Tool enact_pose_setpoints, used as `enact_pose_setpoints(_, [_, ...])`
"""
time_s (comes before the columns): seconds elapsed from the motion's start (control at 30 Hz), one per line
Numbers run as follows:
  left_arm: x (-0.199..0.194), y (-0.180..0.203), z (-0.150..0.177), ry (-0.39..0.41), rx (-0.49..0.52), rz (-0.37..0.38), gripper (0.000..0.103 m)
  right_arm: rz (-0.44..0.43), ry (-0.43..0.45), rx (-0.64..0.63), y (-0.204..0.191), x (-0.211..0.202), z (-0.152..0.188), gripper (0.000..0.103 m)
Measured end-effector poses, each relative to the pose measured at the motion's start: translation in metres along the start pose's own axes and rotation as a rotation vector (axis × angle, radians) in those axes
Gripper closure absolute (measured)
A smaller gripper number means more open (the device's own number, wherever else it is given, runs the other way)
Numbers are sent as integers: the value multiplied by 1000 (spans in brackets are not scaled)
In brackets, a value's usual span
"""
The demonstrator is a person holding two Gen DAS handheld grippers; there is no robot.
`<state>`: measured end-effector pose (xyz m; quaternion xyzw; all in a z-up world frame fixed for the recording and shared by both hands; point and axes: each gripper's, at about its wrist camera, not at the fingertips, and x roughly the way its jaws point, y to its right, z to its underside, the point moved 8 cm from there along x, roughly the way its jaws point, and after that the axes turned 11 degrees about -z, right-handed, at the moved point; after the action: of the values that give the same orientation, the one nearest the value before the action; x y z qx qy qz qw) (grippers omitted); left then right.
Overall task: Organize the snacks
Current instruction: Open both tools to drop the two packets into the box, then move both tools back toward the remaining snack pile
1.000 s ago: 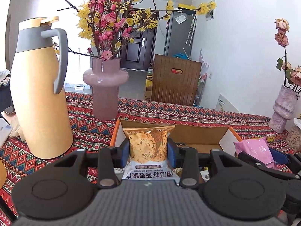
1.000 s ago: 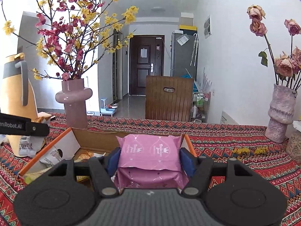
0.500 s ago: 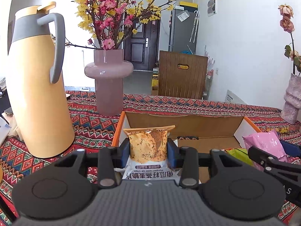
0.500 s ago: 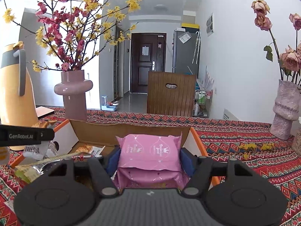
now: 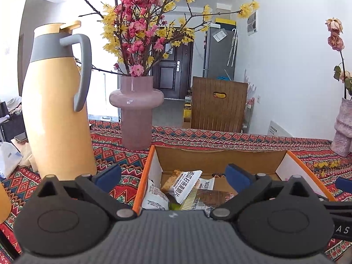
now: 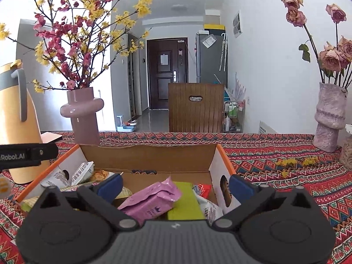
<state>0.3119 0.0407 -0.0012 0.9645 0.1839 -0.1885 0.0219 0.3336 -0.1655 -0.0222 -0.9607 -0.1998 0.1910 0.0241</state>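
As both jaws have just been opening: each snack is now let go into the box.
Left gripper (image 5: 173,177): jaws spread wide, nothing between them; they hang over the left end of the box (image 5: 220,157).
Oat crisp pack (image 5: 187,183): it lies tilted on other packs, at the box's left wall.
Right gripper (image 6: 176,184): jaws wide apart, holding nothing, over the right half of the box.
Pink pack (image 6: 151,200): it rests askew on a green pack (image 6: 187,202), inside the box, free of both pads.
Box place: near the worktop's front edge, the vase (image 5: 136,114) behind it and the jug (image 5: 57,101) at its left.
Step in hand: release and withdraw, I judge.
How to do it well: lift both grippers straight up and back, jaws kept wide, so no pad drags a pack out.
Risk: the jug stands just beside the left jaw; a sideways swing could knock it.
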Motion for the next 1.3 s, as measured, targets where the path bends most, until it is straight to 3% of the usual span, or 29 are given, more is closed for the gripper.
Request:
enact_pose_setpoints(0.27, [-9, -5, -7, -3, -24, -11, 0, 1, 18, 2, 0, -6, -7, 0])
enact_pose_setpoints(0.6, [-49, -20, -22, 26, -39, -14, 0, -12, 66, 9, -9, -46, -22, 0])
enact_pose_setpoints(0.9, [-80, -39, 2, 3, -15, -4, 0, -22, 31, 7, -27, -84, 2, 0])
enact_pose_setpoints(1.3, [-85, -67, 62, -122, 24, -8, 0, -39, -69, 36, -43, -107, 51, 0])
